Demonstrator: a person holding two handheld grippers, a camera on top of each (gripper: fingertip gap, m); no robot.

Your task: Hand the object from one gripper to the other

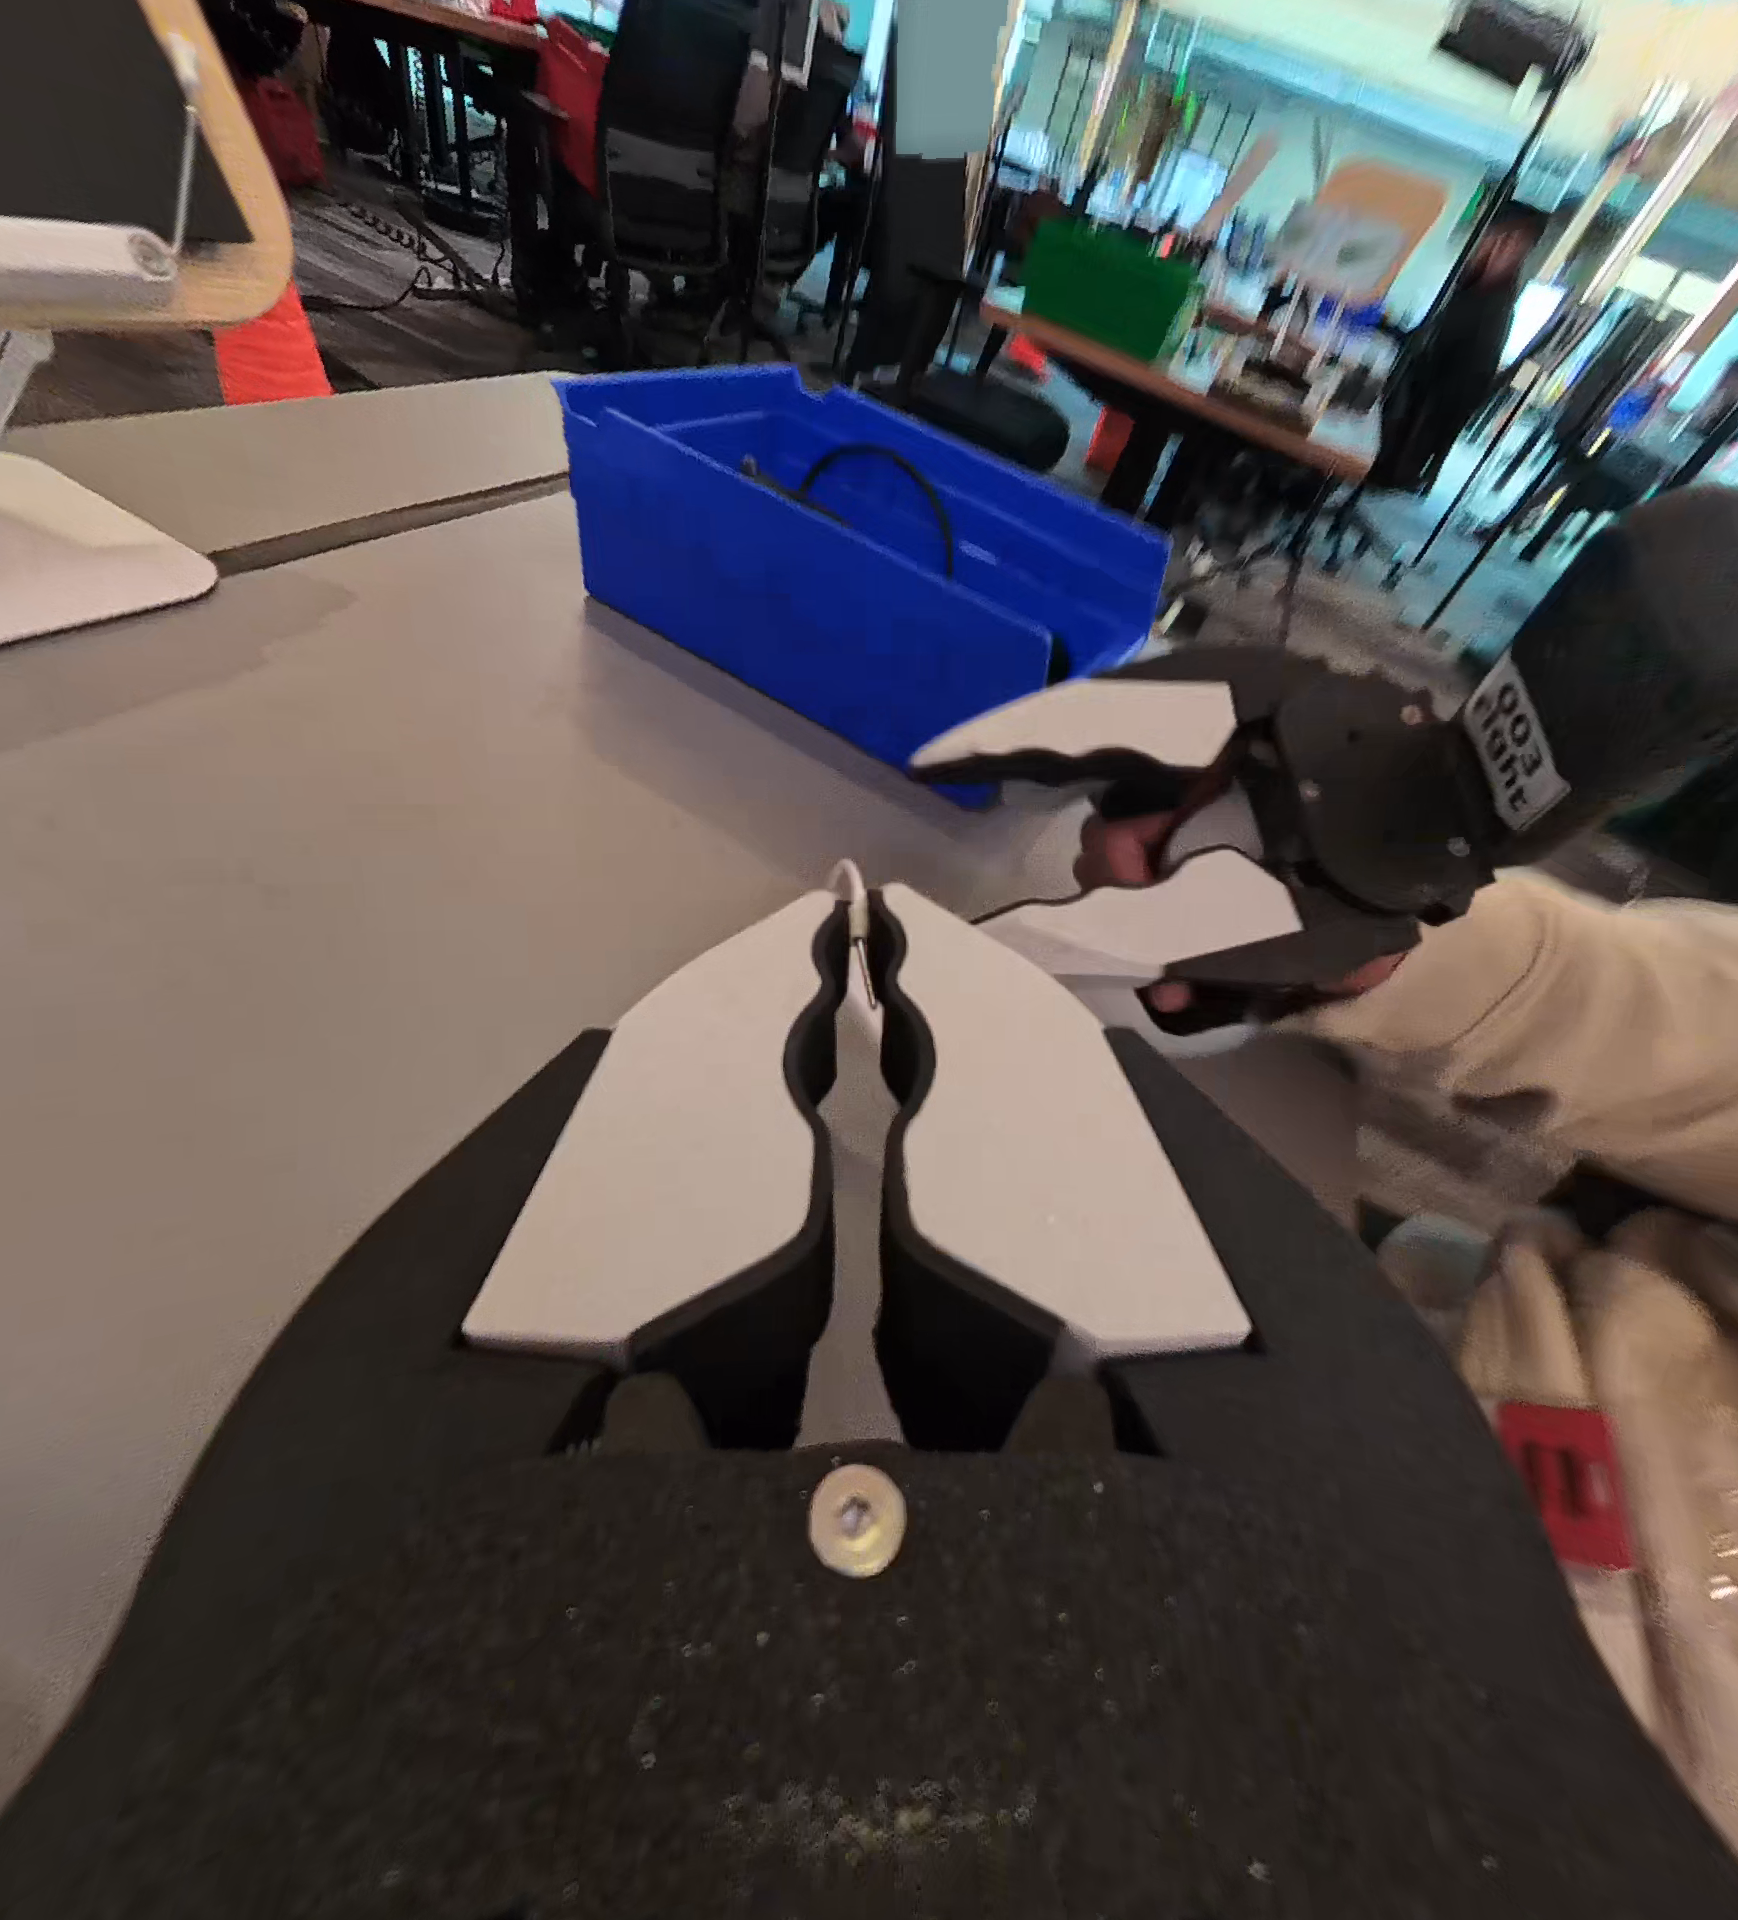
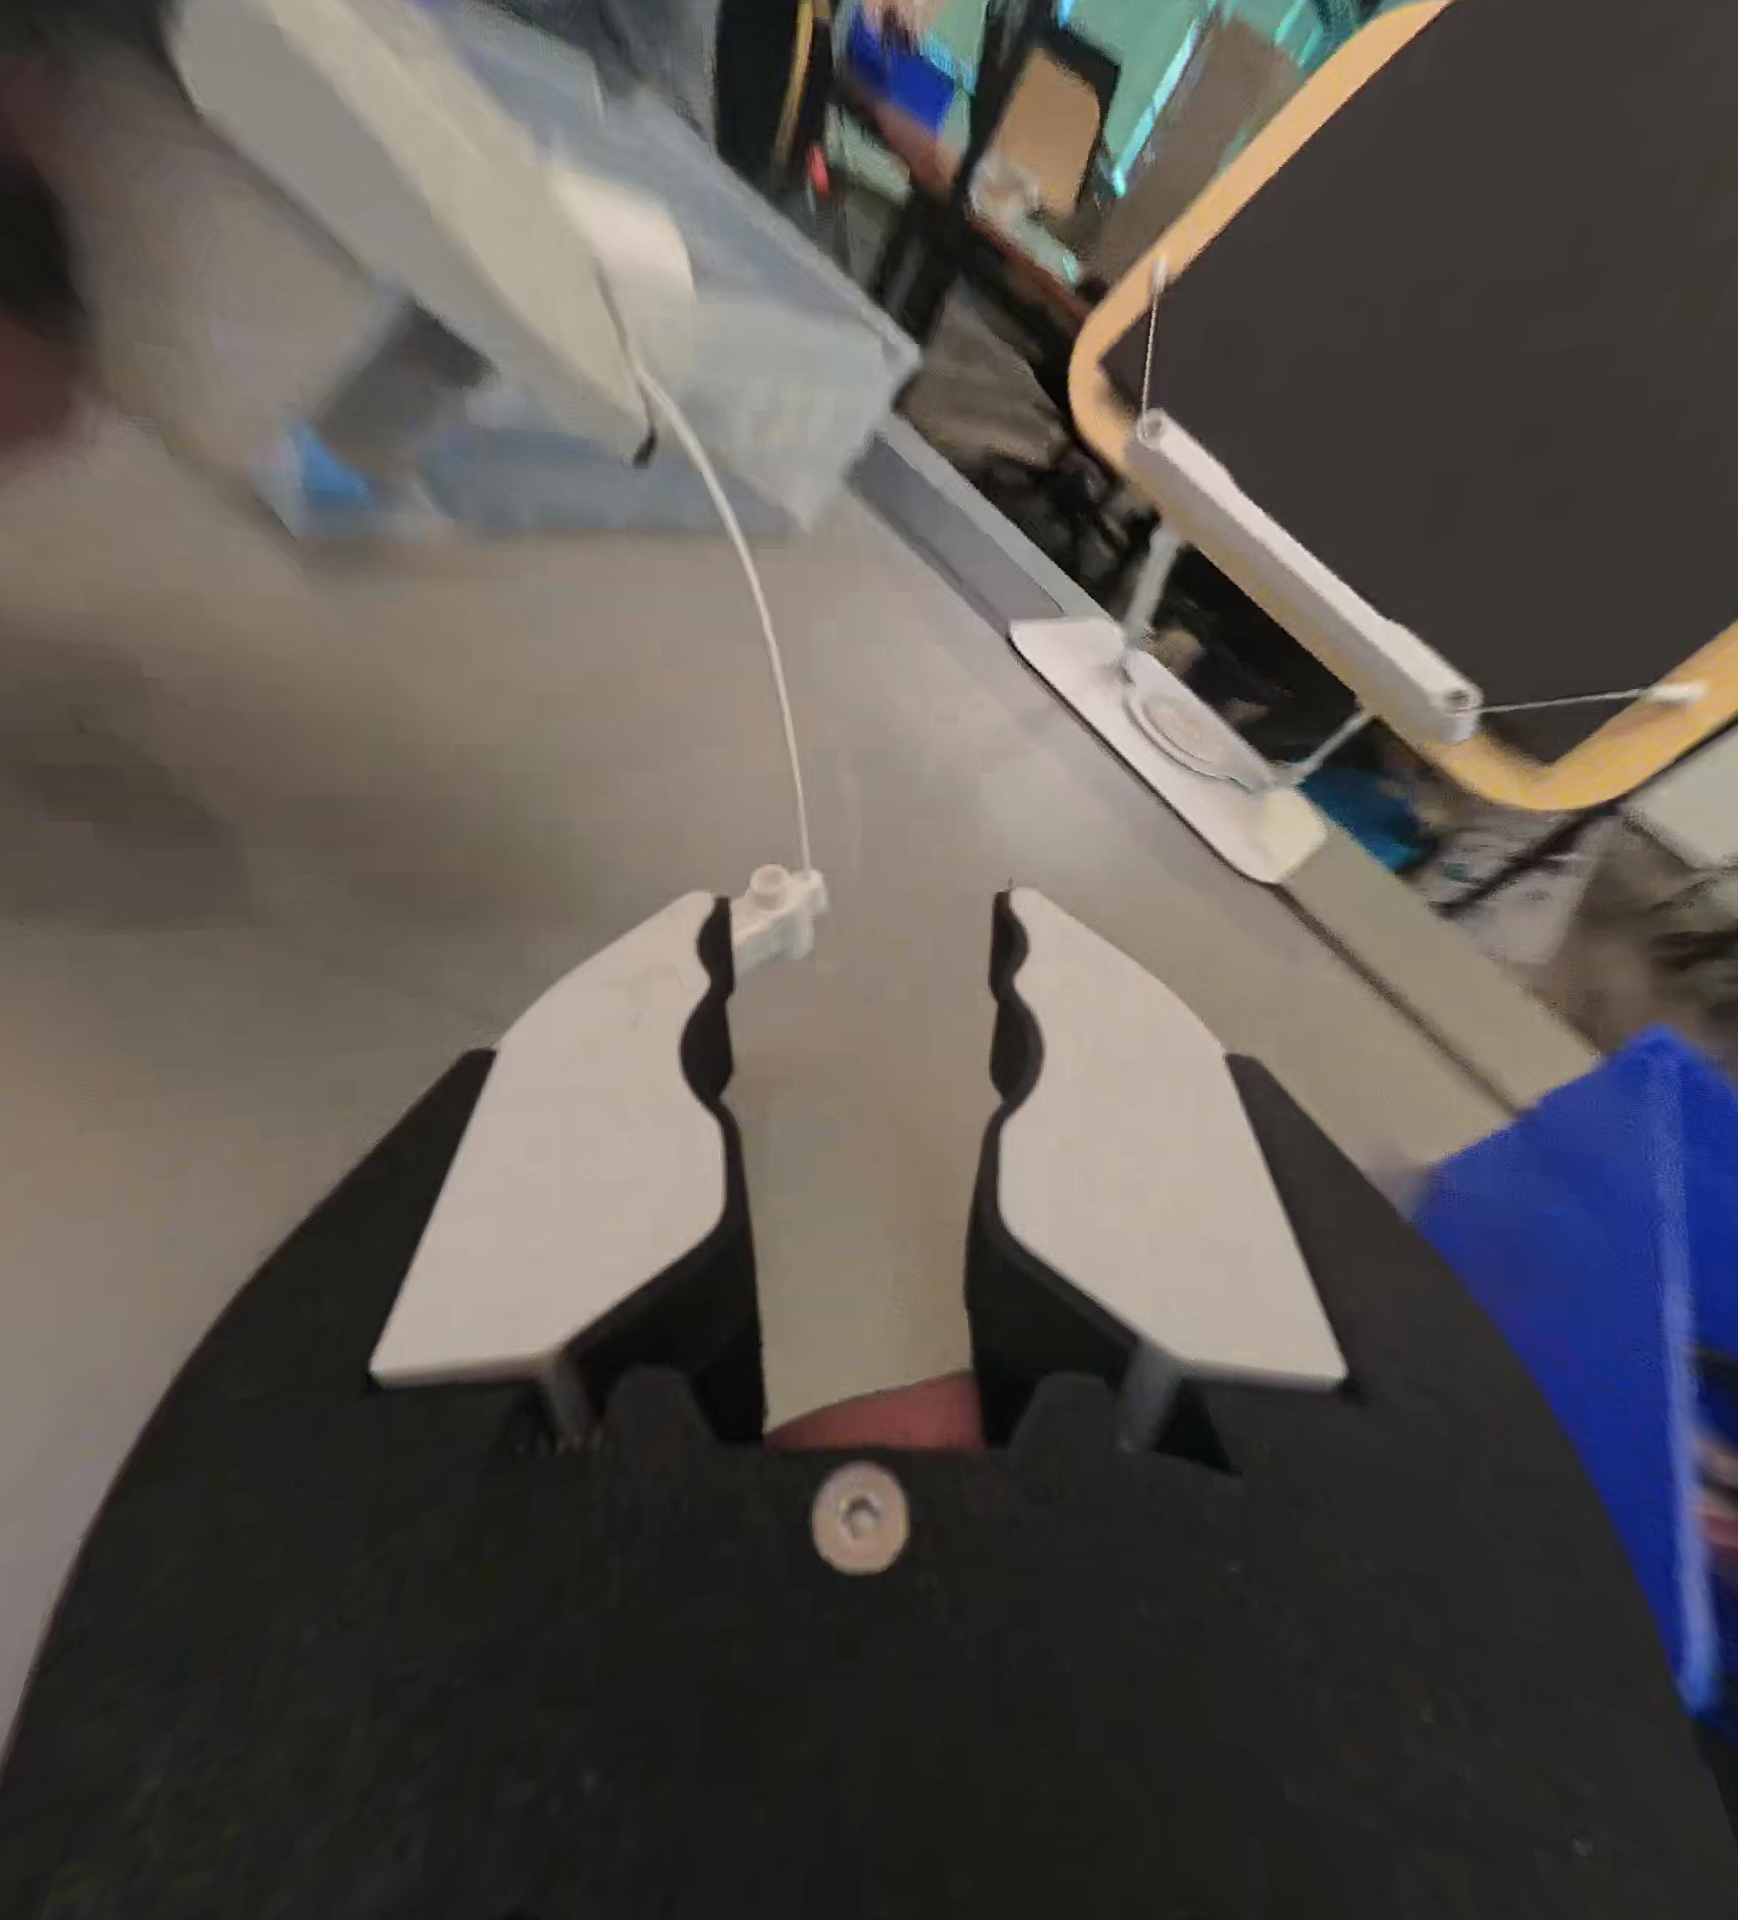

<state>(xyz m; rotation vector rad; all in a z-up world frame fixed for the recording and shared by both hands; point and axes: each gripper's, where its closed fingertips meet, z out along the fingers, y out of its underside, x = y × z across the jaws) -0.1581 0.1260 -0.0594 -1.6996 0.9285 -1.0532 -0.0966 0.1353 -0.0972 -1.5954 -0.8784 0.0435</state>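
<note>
A thin white cord (image 1: 849, 878) is pinched in the closed left hand-held gripper (image 1: 857, 914) at frame centre. The right hand-held gripper (image 2: 860, 914) is spread wide, with the cord's white tag (image 2: 780, 914) touching one finger.

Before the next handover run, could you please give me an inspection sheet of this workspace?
Surface: grey table, bare around the grippers.
Job's things: thin white cord with a small white block on its end, strung between the two grippers.
Clutter: blue bin towards the far edge; screen on a white stand.
Grippers: left gripper shut on the cord; right gripper open, with the block beside one fingertip.
Cables: black cable looped in the bin.
Surroundings: blurred office with desks and chairs.
</note>
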